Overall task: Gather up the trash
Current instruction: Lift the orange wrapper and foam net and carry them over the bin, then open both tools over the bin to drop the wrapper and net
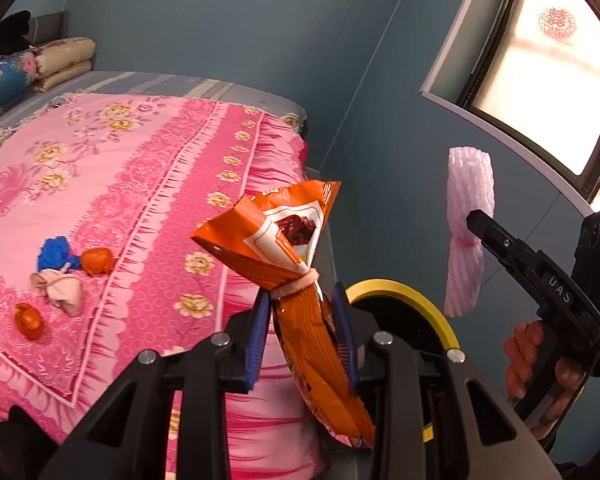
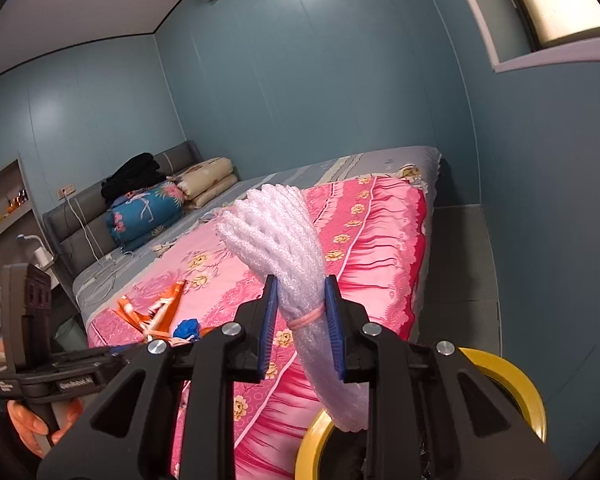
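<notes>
Two items in my tongs: left tongs (image 1: 302,332) clamped on orange snack bag (image 1: 284,240), right tongs (image 2: 302,326) on foam net (image 2: 284,236), both above yellow-rimmed bin (image 2: 504,372) for dropping; approx. 4 scraps (image 1: 60,276) left on bed (image 1: 140,168).

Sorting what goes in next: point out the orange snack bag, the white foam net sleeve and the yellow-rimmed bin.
Orange foil snack bag (image 1: 278,240): left wrist view, printed upper half.
White foam net sleeve (image 2: 278,232): right wrist view, flared top.
Yellow-rimmed round bin (image 2: 516,376): right wrist view, yellow rim.
</notes>
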A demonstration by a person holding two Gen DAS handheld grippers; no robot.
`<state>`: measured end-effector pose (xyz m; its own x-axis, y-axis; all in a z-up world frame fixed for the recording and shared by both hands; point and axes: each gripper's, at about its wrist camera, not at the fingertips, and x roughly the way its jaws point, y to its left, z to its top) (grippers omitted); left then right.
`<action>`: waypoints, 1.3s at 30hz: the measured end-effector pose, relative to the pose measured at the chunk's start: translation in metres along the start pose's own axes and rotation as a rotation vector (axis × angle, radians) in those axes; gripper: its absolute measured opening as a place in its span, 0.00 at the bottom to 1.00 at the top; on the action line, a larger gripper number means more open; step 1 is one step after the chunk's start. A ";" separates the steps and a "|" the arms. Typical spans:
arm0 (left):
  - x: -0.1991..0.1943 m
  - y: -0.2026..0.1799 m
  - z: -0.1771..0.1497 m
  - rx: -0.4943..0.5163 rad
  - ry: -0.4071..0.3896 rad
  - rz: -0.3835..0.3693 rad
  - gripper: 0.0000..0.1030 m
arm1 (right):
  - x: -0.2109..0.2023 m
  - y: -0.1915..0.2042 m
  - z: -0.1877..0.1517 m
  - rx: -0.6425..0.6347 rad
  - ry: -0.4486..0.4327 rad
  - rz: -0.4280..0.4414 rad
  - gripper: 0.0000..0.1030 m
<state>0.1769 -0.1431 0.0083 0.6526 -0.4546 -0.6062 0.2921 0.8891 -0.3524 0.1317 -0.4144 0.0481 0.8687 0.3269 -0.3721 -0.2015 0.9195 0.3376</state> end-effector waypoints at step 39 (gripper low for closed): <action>0.096 -0.095 -0.044 0.161 0.198 -0.123 0.31 | -0.007 -0.091 -0.039 0.187 0.083 -0.172 0.29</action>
<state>0.1805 -0.2739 -0.0476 0.4605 -0.5466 -0.6993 0.4782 0.8166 -0.3234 0.1263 -0.4913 -0.0139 0.8415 0.1927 -0.5047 0.0401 0.9093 0.4141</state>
